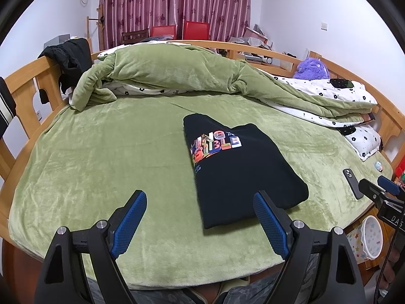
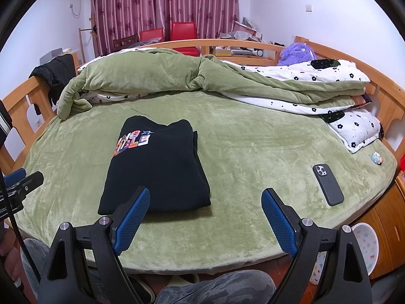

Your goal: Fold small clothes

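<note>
Black shirt [image 1: 235, 167] folded on bed [image 1: 101, 157], long axis running away from viewer. Left tool [image 1: 200, 224] and right tool [image 2: 205, 224] spread, empty; shirt between them, neither touching.

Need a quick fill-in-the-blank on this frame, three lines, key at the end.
1. The folded shirt is ____ in colour.
2. Both the left gripper and the right gripper are ____.
3. The phone lies on the ____ bed sheet.
Missing words: black; open; green
</note>
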Motion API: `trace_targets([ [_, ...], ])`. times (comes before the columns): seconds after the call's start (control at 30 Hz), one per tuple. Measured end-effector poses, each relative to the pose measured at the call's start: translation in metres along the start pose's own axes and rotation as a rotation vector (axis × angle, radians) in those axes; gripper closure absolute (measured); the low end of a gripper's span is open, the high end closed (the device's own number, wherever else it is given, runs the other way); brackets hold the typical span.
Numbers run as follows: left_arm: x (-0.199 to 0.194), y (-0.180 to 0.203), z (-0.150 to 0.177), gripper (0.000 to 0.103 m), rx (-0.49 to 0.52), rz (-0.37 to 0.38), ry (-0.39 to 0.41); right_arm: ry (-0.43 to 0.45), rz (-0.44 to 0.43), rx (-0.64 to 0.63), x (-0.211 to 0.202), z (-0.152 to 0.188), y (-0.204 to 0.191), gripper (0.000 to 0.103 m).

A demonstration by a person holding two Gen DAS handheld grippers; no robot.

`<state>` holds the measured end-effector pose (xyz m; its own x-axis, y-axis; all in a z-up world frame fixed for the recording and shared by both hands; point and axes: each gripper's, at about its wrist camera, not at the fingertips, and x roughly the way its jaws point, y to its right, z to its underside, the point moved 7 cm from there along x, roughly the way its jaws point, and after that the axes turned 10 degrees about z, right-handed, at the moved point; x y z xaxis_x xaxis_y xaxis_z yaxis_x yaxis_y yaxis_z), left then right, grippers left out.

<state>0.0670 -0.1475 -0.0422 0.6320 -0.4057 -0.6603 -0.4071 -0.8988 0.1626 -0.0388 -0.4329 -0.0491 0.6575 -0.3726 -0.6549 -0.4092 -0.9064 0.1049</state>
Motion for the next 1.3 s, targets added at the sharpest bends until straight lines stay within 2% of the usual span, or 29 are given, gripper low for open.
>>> trace_targets([
  [1.3, -0.001, -0.003, -0.001, 0.017, -0.008, 0.005, 0.003, -0.002, 0.0, 0.004, -0.002, -0.001, -0.013, 0.014],
])
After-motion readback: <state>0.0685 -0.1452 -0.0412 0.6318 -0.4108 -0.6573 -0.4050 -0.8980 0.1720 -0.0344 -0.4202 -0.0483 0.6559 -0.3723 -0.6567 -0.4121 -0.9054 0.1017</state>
